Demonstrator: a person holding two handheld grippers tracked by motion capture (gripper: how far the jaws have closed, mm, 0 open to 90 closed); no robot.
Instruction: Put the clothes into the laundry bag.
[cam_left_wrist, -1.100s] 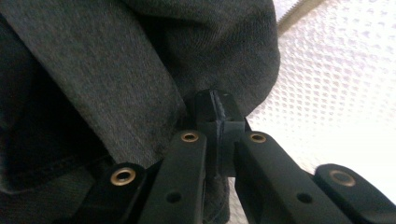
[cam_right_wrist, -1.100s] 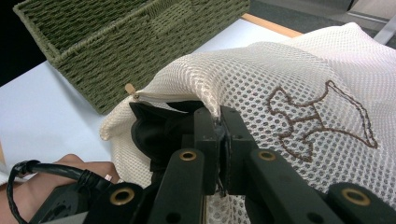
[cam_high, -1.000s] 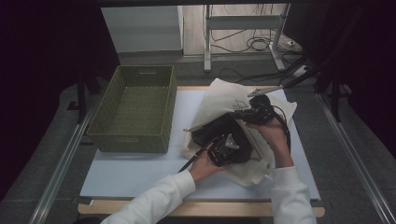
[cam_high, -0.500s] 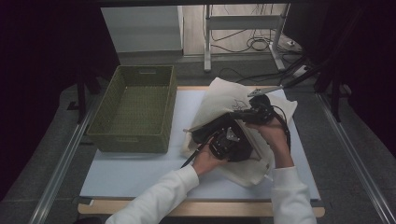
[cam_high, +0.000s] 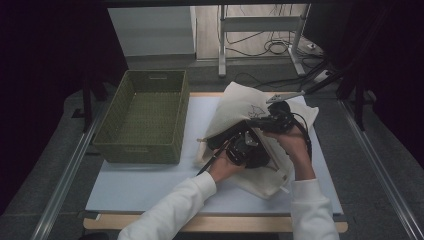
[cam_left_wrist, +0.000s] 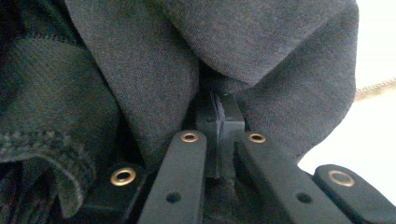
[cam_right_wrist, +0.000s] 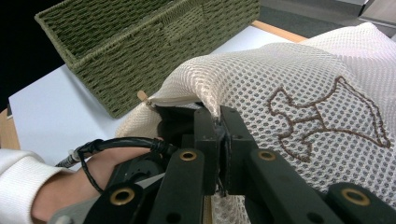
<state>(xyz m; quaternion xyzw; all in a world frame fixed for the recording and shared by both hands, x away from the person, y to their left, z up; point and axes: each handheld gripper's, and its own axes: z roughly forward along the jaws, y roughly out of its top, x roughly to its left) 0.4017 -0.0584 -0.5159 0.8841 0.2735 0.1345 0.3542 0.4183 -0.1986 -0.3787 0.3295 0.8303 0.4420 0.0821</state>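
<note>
Beside the green woven basket (cam_high: 142, 117), on its right, a cream mesh bag (cam_high: 240, 107) lies on the pale blue table top (cam_high: 150, 182). Both hands of a person in white sleeves meet at the bag's mouth, which faces the basket.

The left gripper (cam_high: 242, 147) reaches into that opening from the near side, and much of it is hidden under the raised mesh flap. Its own camera view is crowded with dark grey fabric (cam_left_wrist: 140, 70); the jaws are closed together on a fold of this cloth, which bunches up around and above the tips. What kind of garment it is cannot be made out, since its edges are cut off on every side. A strip of bright surface and a bit of tan cord (cam_left_wrist: 376, 88) show at the right edge of that view.

The right gripper (cam_right_wrist: 218, 123) sits on the side of the bag away from the basket, pointing back toward it. Its jaws are pressed together on the hem of the mesh bag, lifting the upper layer so the mouth stays agape. A brown stitched emblem (cam_right_wrist: 327, 116) runs across the mesh just right of the jaws, partly cut off by folds. Below the lifted hem, the left hand (cam_right_wrist: 70, 186) and its black cable (cam_right_wrist: 121, 142) are seen, with the bag's interior too dark to read.
</note>
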